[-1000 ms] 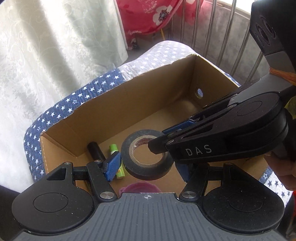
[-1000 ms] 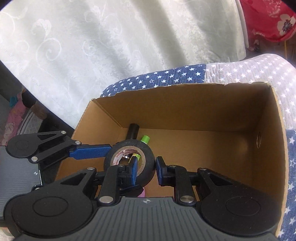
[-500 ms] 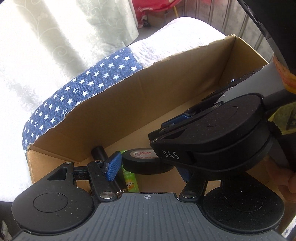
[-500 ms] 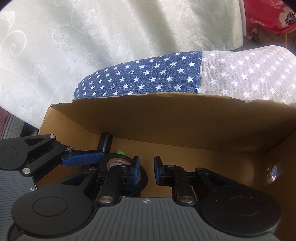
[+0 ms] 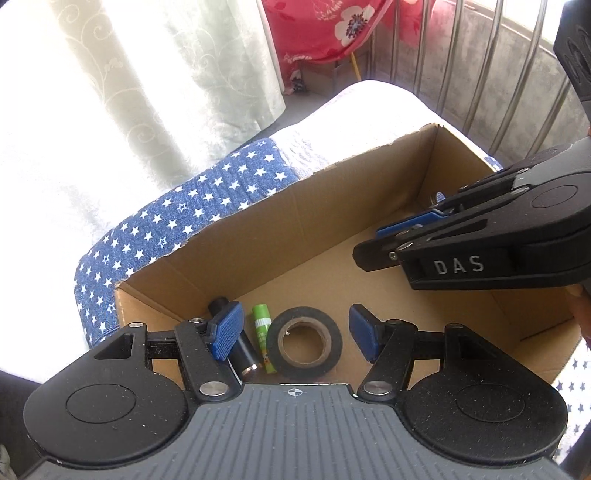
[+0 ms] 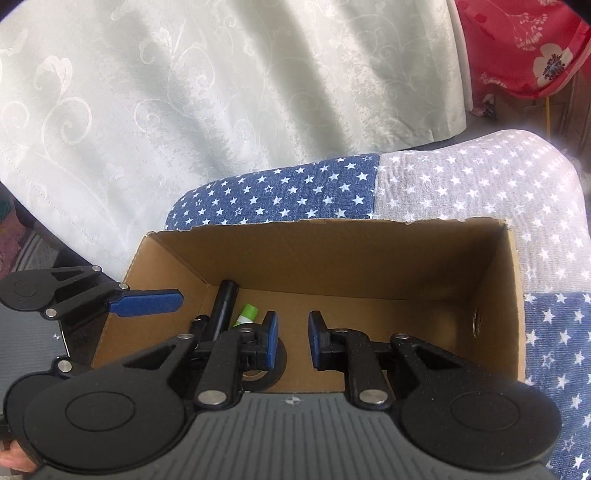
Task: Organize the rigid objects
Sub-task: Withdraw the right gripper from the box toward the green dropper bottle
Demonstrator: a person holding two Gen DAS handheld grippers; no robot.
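We work over a star-print cover (image 6: 288, 199), blue and grey patches, with a pale patterned curtain (image 6: 221, 92) behind, red flowered cloth (image 5: 332, 33) and metal bars (image 5: 480, 74) beyond. A cardboard box (image 5: 258, 221) sits on the cover. Black tape roll (image 5: 304, 343) lies flat on the box floor between our left gripper (image 5: 295, 332) jaws, which stand spread, gripping nothing. Left of it: a green-capped tube (image 5: 263, 332), then a black cylinder (image 5: 243, 350). Right gripper (image 6: 291, 341): jaws nearly together, empty. Half a second ago both grippers were lower in the box; a second ago the right one held the roll.
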